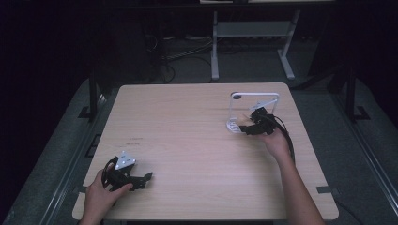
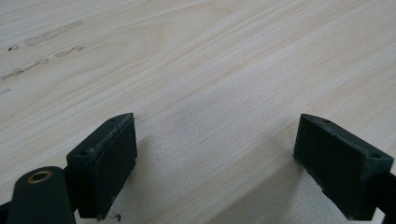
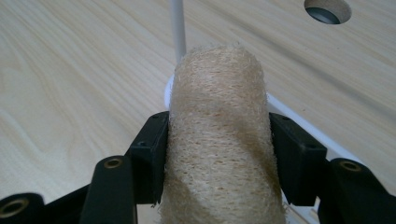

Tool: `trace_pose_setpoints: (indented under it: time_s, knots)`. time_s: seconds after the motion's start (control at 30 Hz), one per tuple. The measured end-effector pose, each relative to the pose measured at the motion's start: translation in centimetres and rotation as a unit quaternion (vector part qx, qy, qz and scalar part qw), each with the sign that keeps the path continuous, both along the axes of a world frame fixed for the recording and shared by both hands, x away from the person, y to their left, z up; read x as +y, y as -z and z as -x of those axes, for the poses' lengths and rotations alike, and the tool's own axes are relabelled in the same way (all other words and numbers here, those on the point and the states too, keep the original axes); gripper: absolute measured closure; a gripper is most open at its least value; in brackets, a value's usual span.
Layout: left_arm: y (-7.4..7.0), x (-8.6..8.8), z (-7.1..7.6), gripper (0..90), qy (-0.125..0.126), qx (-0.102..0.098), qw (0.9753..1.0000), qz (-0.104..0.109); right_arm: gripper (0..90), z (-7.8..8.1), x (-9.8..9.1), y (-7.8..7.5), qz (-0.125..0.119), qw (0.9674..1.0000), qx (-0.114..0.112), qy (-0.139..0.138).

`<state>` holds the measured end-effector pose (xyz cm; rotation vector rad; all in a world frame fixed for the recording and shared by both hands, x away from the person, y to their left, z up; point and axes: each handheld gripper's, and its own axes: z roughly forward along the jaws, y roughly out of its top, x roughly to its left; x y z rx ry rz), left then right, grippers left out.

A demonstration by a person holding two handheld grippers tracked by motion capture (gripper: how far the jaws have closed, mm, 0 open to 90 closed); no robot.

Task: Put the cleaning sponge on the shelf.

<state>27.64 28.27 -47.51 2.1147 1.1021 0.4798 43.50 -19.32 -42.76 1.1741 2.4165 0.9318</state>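
Observation:
A tan loofah roll [image 3: 219, 140] is clamped between the black jaws of my right gripper [image 3: 217, 128], which is shut on it. In the high view the loofah [image 1: 242, 121] and right gripper [image 1: 249, 126] are at the foot of a white wire stand [image 1: 253, 95] on the table's right side. The stand's thin upright rod [image 3: 177, 28] rises just behind the roll, and its white base rim [image 3: 299, 122] passes under it. My left gripper [image 1: 143, 180] rests low at the table's near left corner. It is open [image 2: 215, 140], with bare wood between its pads.
The light wooden table [image 1: 187, 122] carries faint dark marks [image 1: 136, 139] at its left middle. A round cable hole [image 3: 327, 10] lies beyond the stand. Past the far edge, a white desk frame [image 1: 215, 47] and cables lie on the dark floor.

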Motion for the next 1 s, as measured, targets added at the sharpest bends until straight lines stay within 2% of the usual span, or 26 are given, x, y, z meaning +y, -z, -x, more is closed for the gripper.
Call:
trace_pose_setpoints:
  time_s: [0.23,0.57,0.77,1.0]
  knots:
    - [0.0,0.0,0.0,12.7,0.0,0.0,1.0,0.0,42.4,-1.0,0.3,0.6,0.007,0.9999,0.007,0.009]
    - [0.0,0.0,0.0,12.7,0.0,0.001,1.0,-0.001,42.3,-1.6,0.3,1.6,0.016,0.9995,0.022,0.013]
    - [0.0,0.0,0.0,12.7,0.0,0.0,1.0,0.0,42.1,-1.7,0.3,1.7,0.021,0.9995,0.02,0.013]
    - [0.0,0.0,0.0,12.7,0.0,0.0,1.0,-0.001,41.8,-1.9,0.3,2.1,0.027,0.9992,0.028,0.014]
